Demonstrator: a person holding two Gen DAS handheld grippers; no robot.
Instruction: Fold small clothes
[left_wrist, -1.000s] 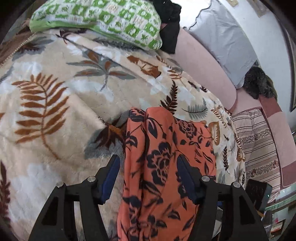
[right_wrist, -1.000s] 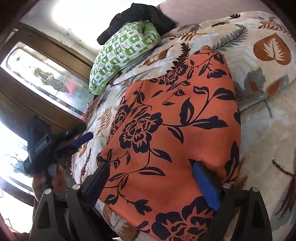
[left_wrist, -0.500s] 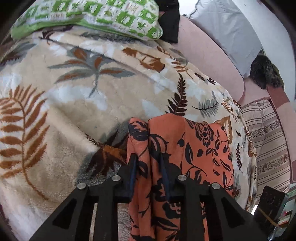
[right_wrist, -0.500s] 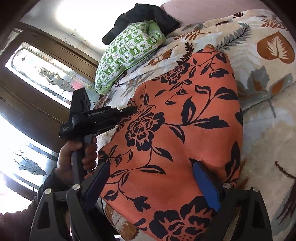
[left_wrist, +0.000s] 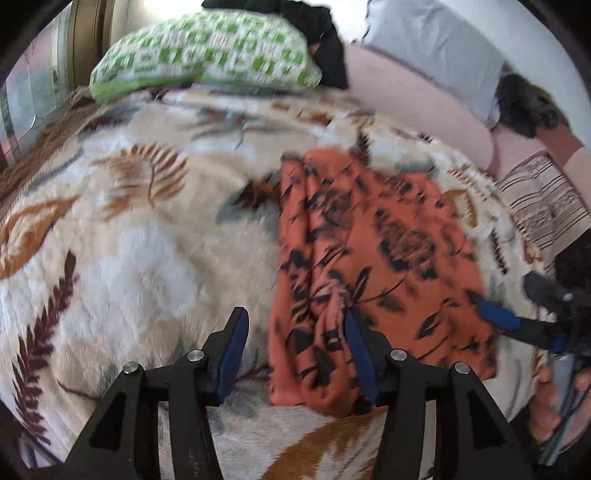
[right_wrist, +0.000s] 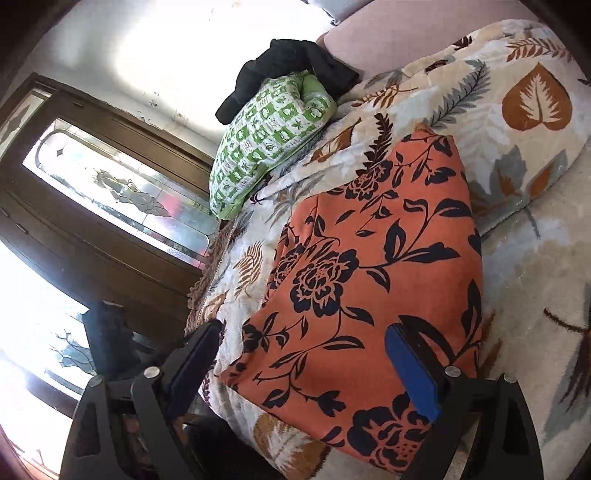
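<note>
The left gripper (left_wrist: 291, 345) is opening over the orange floral garment's (left_wrist: 373, 258) bunched nine-o'clock edge; the right gripper (right_wrist: 303, 369) hangs wide, gripping nothing.

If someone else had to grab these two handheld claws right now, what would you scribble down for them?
Left gripper: jaws opening, nothing pinched; the bunched edge of the orange floral garment lies between them.
Right gripper: open, poised over the garment's near edge.
Garment: lies on the leaf-print blanket, mostly flat, its left edge rumpled.
Done: garment laid out.
Left: smooth the rumpled edge, finish folding.
</note>
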